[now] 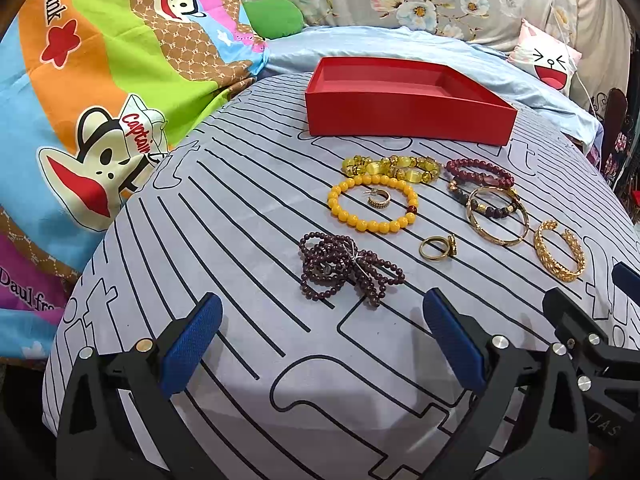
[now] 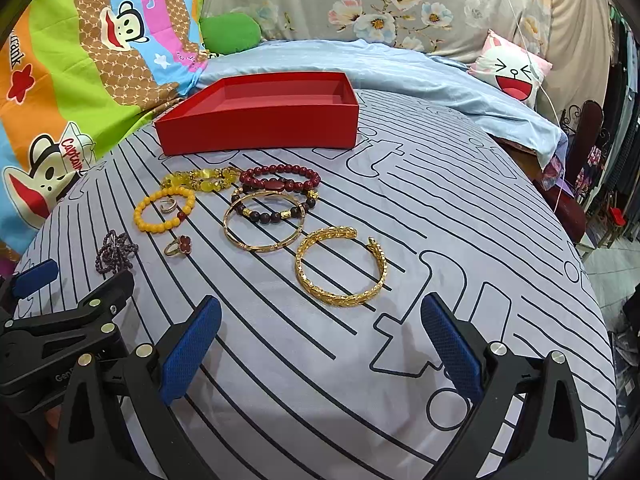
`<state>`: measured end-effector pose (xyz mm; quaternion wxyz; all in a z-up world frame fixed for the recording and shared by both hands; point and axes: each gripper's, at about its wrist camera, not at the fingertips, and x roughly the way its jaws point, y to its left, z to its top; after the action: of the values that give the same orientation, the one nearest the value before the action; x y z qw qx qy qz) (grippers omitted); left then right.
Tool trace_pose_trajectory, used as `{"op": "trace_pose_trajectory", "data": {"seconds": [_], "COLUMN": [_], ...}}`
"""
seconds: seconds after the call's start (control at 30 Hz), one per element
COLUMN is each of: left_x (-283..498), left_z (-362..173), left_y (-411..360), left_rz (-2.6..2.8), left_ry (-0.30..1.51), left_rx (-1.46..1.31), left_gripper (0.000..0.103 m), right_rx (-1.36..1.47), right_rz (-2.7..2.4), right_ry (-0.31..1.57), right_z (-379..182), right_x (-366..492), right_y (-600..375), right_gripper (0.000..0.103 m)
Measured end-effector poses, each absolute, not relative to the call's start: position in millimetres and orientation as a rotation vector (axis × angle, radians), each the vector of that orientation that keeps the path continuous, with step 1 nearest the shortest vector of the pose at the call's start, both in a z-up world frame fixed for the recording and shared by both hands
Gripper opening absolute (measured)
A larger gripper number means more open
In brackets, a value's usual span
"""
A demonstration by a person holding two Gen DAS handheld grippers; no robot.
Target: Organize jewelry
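An empty red box (image 1: pixel 408 114) (image 2: pixel 260 128) sits at the far side of the striped cushion. In front of it lies jewelry: a yellow bead bracelet (image 1: pixel 340 216) (image 2: pixel 149 200) ringing a small hoop earring (image 1: pixel 378 200), a yellow crystal bracelet (image 1: pixel 390 166) (image 2: pixel 200 178), a red bead bracelet (image 1: pixel 480 170) (image 2: pixel 280 172), a plain gold bangle (image 1: pixel 498 236) (image 2: pixel 262 246), a gold leaf cuff (image 1: pixel 558 268) (image 2: pixel 340 294), a gold ring (image 1: pixel 438 247) (image 2: pixel 178 246) and a purple bead bundle (image 1: pixel 348 268) (image 2: pixel 114 254). My left gripper (image 1: pixel 322 344) is open just short of the purple bundle. My right gripper (image 2: pixel 320 344) is open just short of the gold cuff.
The cushion (image 1: pixel 240 208) lies on a bed with a colourful cartoon blanket (image 1: pixel 92 100) at the left, a light blue sheet (image 2: pixel 400 68) behind and a smiley pillow (image 2: pixel 512 68) at the back right. The cushion's edge drops off at the right.
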<state>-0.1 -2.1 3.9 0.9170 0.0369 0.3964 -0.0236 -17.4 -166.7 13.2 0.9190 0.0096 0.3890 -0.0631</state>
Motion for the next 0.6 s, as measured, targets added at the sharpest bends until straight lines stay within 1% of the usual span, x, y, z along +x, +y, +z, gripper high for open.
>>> {"op": "trace_pose_trajectory", "data": {"seconds": [0.6], "left_x": [6.1], "left_z": [1.4], "left_y": [1.3], "left_rz": [-0.049], "left_ry": [0.813], "left_rx": [0.073], "left_gripper": [0.096], "right_rx": [0.019], "right_rz": [-0.130], "right_ry": [0.799], "right_z": [13.3], "right_x": [-17.9], "right_y": [-166.3], "right_gripper": [0.096]}}
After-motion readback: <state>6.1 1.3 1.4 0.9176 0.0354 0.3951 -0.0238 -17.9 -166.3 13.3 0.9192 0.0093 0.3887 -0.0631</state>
